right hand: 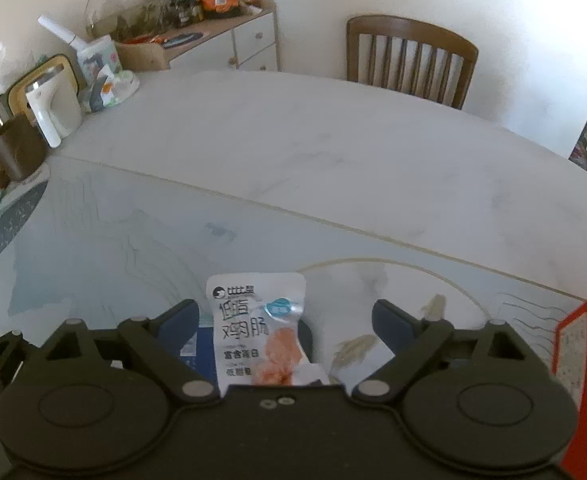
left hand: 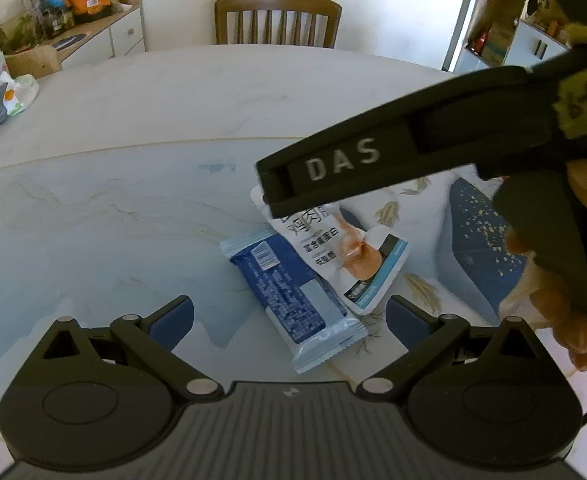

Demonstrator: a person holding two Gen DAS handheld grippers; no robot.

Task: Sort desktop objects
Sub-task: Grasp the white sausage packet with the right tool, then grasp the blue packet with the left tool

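Nearest in the left wrist view, the left tongs [left hand: 289,320] hang released, their 2 blue-padded fingers [left hand: 173,322] spread wide above the bench [left hand: 93,248]. Between and just ahead of those fingers lies a blue snack bar wrapper [left hand: 293,300], flat and slanted, its near end reaching toward the gap. A white chicken snack pouch [left hand: 345,248] lies touching the wrapper's right side, partly overlapping it.

Over the pouch, the right tongs [right hand: 285,322] reach in from the right in the left wrist view, where 1 black arm marked "DAS" covers the pouch's far end. A hand [left hand: 549,292] grips the tool's handle at the right edge. In the right wrist view these tongs are also released, fingers wide apart, and the chicken snack pouch [right hand: 257,332] sits between them, touching neither pad as far as the view shows, its lower end hidden under the tool body. A red box [right hand: 577,352] stands at the right edge.

Farther off, a pale bench surface runs to a wooden chair [right hand: 409,60] by the wall. A white kettle [right hand: 53,108] and a dark mug [right hand: 13,148] stand at the left.
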